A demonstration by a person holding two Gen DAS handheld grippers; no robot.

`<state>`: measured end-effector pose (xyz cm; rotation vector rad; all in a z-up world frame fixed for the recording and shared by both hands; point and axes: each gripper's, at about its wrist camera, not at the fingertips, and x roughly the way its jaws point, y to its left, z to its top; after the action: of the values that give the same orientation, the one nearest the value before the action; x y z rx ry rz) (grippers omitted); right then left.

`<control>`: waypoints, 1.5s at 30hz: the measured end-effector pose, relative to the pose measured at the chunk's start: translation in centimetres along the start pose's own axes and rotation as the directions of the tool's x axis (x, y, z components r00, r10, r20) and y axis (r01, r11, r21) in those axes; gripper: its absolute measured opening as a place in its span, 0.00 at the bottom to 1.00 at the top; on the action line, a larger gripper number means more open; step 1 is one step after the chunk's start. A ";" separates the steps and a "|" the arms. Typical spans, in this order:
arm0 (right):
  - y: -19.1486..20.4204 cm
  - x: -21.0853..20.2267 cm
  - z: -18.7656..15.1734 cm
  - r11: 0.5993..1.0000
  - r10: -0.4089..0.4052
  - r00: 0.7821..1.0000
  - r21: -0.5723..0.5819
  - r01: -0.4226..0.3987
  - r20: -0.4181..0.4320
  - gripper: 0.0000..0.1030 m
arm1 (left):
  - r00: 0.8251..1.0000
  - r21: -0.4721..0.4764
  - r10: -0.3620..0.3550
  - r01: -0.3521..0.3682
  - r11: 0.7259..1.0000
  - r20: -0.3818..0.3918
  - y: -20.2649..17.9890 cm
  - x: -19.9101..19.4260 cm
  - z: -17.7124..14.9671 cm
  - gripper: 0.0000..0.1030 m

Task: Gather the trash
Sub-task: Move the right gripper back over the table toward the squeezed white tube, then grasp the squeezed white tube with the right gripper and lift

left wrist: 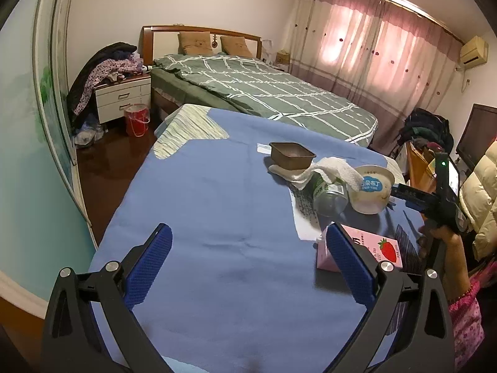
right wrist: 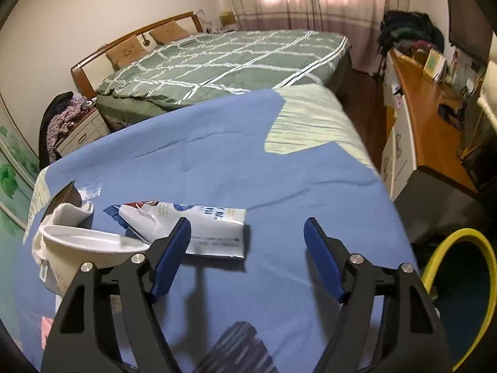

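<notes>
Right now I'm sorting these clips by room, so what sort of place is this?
A lived-in bedroom, most likely. A bed with a green checked quilt and two pillows stands against the wall, a white nightstand piled with clothes sits beside it, and pink curtains cover the window.

Beyond the jaws, a blue cloth [left wrist: 217,205] is covering the table, with a striped pale layer [left wrist: 186,127] showing at its far corners. Farther ahead a bed [left wrist: 264,93] is lying under a green checked quilt, two tan pillows [left wrist: 194,43] leaning on its wooden headboard. Left of the bed, clothes [left wrist: 105,71] are piling over a white nightstand [left wrist: 122,98], and a red bucket [left wrist: 136,119] is standing on the floor. Pink curtains [left wrist: 372,46] are glowing to the right. A yellow-rimmed container [right wrist: 459,279], possibly a bin, is sitting right of the jaws.
</notes>
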<state>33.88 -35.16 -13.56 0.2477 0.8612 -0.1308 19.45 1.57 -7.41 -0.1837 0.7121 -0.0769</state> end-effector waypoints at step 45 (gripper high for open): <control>5.7 5.3 5.1 0.956 0.058 0.978 -0.271 -0.112 -0.201 0.31 | 0.999 0.033 -0.017 0.019 0.999 -0.050 -2.1 1.6 -0.6 0.95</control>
<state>42.21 -31.10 -13.47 0.0293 1.0462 0.0990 20.25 -0.80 -8.41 -0.1567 0.7579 -0.1108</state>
